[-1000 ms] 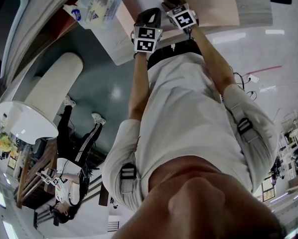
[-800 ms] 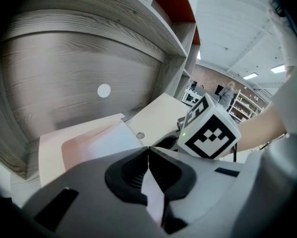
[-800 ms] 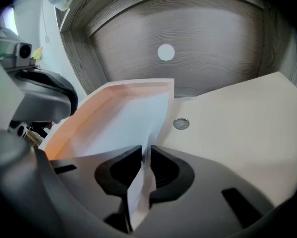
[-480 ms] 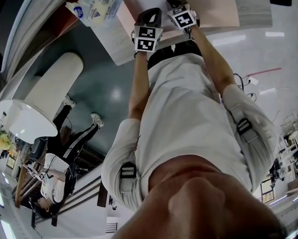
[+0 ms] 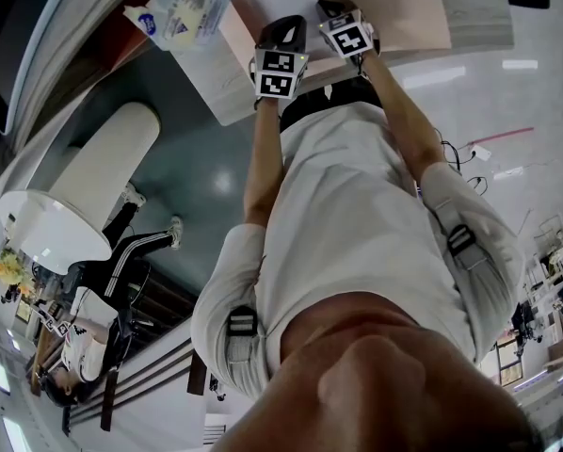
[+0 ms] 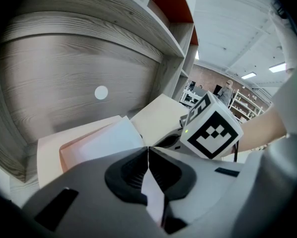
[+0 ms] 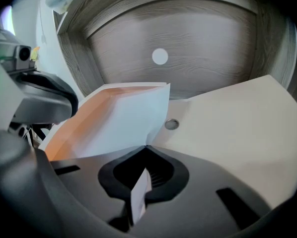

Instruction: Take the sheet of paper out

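Observation:
A peach envelope (image 7: 91,110) with a snap button (image 7: 171,124) on its beige flap (image 7: 238,123) lies open on a wooden shelf. A white sheet (image 7: 126,120) sticks out of it. My right gripper (image 7: 146,148) is shut on the white sheet's near corner; its jaws have just been closing, with the paper between them. My left gripper (image 6: 148,150) is shut on a thin pale edge by the envelope (image 6: 49,150), beside the sheet (image 6: 111,138). In the head view both grippers, left (image 5: 280,59) and right (image 5: 345,28), sit side by side at the envelope (image 5: 385,8).
The shelf's wooden back wall (image 7: 188,38) with a white round dot (image 7: 160,56) rises close behind the envelope. A red compartment (image 6: 171,1) is above. A plastic bag of goods (image 5: 187,3) hangs at the left. A white round table (image 5: 51,229) and another person (image 5: 84,318) are farther off.
Both grippers stay nearly in place at the envelope. The person in the background has moved left and lower in the head view.

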